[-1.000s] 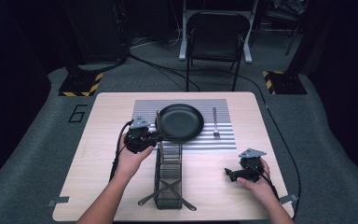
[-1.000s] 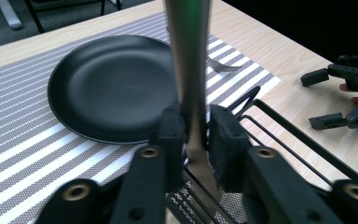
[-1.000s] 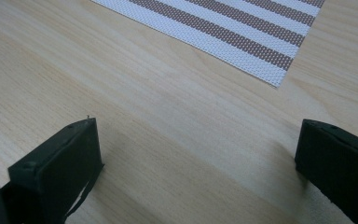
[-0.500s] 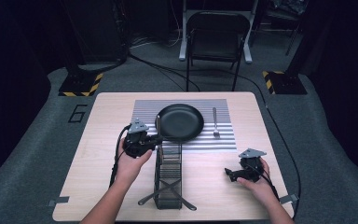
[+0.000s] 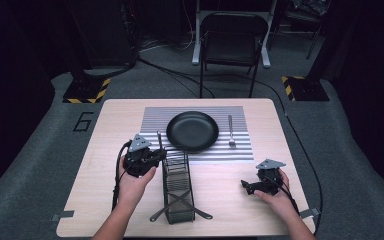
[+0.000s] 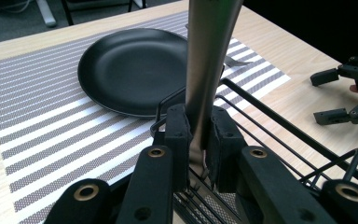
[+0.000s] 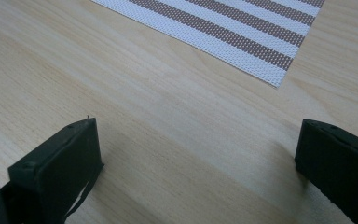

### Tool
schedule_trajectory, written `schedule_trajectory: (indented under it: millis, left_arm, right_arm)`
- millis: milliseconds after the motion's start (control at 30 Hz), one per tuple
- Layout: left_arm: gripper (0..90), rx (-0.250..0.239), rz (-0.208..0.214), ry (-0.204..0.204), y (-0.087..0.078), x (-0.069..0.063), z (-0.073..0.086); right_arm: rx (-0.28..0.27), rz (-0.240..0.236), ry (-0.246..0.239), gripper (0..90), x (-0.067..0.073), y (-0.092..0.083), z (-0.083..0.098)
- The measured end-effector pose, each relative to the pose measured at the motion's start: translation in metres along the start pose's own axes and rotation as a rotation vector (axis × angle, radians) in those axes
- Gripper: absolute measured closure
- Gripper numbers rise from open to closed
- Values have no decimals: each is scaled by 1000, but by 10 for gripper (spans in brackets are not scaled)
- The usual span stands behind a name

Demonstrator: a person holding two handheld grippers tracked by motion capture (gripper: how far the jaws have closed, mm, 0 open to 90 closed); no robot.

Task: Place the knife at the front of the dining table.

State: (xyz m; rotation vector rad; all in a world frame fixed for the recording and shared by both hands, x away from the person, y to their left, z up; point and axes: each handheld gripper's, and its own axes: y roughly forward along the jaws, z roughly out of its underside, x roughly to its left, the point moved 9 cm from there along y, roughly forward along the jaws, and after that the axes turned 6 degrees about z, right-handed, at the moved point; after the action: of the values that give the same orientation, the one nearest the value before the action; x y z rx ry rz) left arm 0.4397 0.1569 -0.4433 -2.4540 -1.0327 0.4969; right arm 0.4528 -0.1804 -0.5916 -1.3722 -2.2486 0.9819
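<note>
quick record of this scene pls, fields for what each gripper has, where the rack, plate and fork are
left gripper: shut on the metal utensil, held upright over the far end of the wire rack
right gripper: open, nothing between its jaws, low over bare table
wire rack: on the wood, in front of the placemat
plate: black, empty, on the placemat
fork: flat on the placemat, right of the plate

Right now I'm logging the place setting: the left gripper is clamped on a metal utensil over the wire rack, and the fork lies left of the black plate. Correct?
Not quite. In the high view the fork lies right of the black plate, on the striped mat. The left gripper is clamped on the metal utensil over the wire rack.
</note>
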Motion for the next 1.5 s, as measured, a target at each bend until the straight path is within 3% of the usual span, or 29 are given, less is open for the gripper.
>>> schedule_trajectory:
  millis: [133,300,400,533,733,867,1067,1200,1400,1500]
  left_arm:
    - [803,-16,12,0,4,2,-1]
    - [803,-2,22,9,6,1,-4]
    - [804,-27,59,-9,4,0,-10]
    - [804,-39,41,14,-1,1,-18]
    - [803,-76,81,33,5,3,-22]
    - [802,-66,61,31,14,10,-13]
    - [801,-90,67,-56,7,25,-3]
    - [800,-81,50,-51,4,25,-1]
    - [762,-88,-35,-76,5,23,-3]
    - [797,-93,-40,-96,4,23,-2]
  right_arm:
    - [-2,3,0,0,0,0,0]
    - [-1,1,0,0,0,0,0]
    - [-2,1,0,0,0,0,0]
    - [-1,0,0,0,0,0,0]
    - [-2,1,0,0,0,0,0]
    - [-2,1,0,0,0,0,0]
    - [-2,0,1,0,0,0,0]
    - [-2,1,0,0,0,0,0]
    - [-2,1,1,0,0,0,0]
    - [-1,1,0,0,0,0,0]
